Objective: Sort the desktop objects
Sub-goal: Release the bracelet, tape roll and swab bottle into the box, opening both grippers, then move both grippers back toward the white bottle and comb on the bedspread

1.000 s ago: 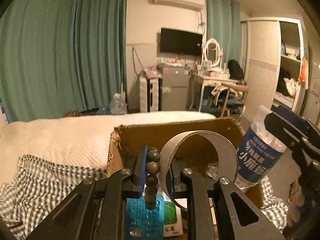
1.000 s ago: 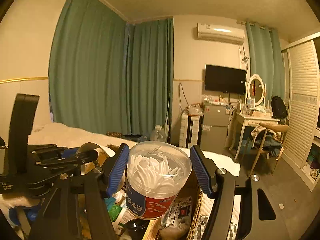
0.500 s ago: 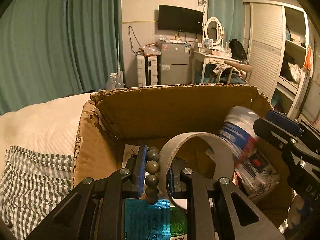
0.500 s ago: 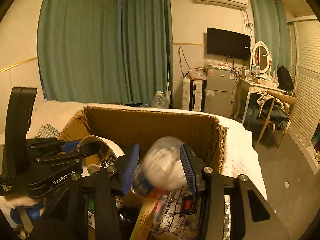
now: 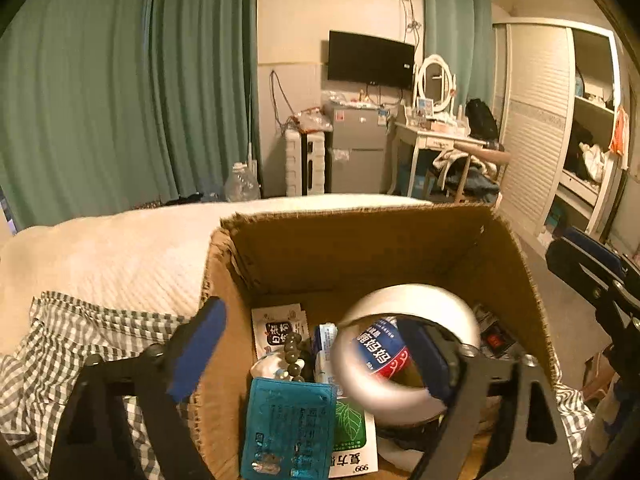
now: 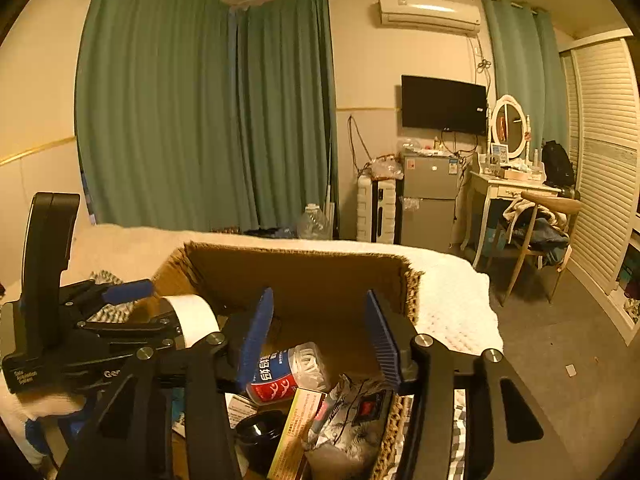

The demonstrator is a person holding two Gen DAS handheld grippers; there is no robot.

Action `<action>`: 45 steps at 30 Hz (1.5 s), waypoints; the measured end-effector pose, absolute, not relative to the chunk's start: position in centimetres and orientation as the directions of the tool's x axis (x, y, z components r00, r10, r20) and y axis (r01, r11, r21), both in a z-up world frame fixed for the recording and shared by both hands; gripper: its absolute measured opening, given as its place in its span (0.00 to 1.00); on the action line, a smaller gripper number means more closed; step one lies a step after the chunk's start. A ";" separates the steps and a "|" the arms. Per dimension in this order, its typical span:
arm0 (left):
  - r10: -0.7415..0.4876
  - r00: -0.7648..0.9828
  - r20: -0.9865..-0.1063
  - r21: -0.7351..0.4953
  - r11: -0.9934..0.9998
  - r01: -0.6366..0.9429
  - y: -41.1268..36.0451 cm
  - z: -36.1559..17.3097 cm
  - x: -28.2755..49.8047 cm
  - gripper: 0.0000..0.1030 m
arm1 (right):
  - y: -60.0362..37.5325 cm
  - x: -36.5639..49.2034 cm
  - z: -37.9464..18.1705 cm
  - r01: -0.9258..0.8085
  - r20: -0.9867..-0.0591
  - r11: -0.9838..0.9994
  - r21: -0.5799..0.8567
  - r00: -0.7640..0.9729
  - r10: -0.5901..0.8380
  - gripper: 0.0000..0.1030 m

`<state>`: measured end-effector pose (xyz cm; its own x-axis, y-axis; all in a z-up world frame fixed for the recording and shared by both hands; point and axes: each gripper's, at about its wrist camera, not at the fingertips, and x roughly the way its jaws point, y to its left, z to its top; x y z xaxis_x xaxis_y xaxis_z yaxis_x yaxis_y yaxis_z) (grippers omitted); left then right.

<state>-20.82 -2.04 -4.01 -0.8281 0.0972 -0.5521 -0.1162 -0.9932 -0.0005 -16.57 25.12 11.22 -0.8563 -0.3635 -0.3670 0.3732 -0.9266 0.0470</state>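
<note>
Bedroom, tools (image 5: 316, 348) above cardboard box (image 5: 360, 248)

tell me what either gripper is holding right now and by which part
Nothing is held. The left gripper jaws are opening, its white tape roll loose, blurred over the brown cardboard box. The right gripper is empty, opening.

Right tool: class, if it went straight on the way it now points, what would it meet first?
Probably the far wall of the cardboard box: the right tool, opening with nothing between its pads, aims there above the floss-pick jar; depth is unclear.
</note>
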 end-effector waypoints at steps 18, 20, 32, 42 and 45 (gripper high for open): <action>0.072 -0.744 -0.664 -0.019 -0.997 -0.080 -3.6 -4.5 -19.2 1.00 | 25.9 -13.6 11.5 0.346 -0.459 -0.937 0.057 -0.824 -0.332 0.62; 0.083 -0.777 -0.624 -0.031 -0.996 -0.082 -4.0 -3.2 -17.9 1.00 | 26.1 -12.9 11.9 0.351 -0.441 -0.935 0.059 -0.831 -0.339 0.65; 0.081 -0.903 -0.423 -0.015 -0.996 -0.082 -3.9 2.2 -8.7 1.00 | 28.9 -5.6 14.5 0.352 -0.303 -0.934 0.053 -0.886 -0.351 0.93; 0.068 -0.868 -0.492 0.034 -0.995 -0.098 -3.4 -2.0 -5.9 1.00 | 30.2 -2.9 12.1 0.382 -0.347 -0.924 0.020 -0.864 -0.365 0.93; 0.087 -0.851 -0.518 0.028 -0.993 -0.119 -3.3 -3.3 -5.2 1.00 | 30.6 -2.4 11.4 0.407 -0.370 -0.913 0.023 -0.845 -0.386 0.93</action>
<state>-5.23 -3.33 -3.28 -0.8509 0.0874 -0.5180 -0.1190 -0.9925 0.0279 -2.43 30.58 11.35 -0.8449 -0.3861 -0.3702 0.4072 -0.9131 0.0229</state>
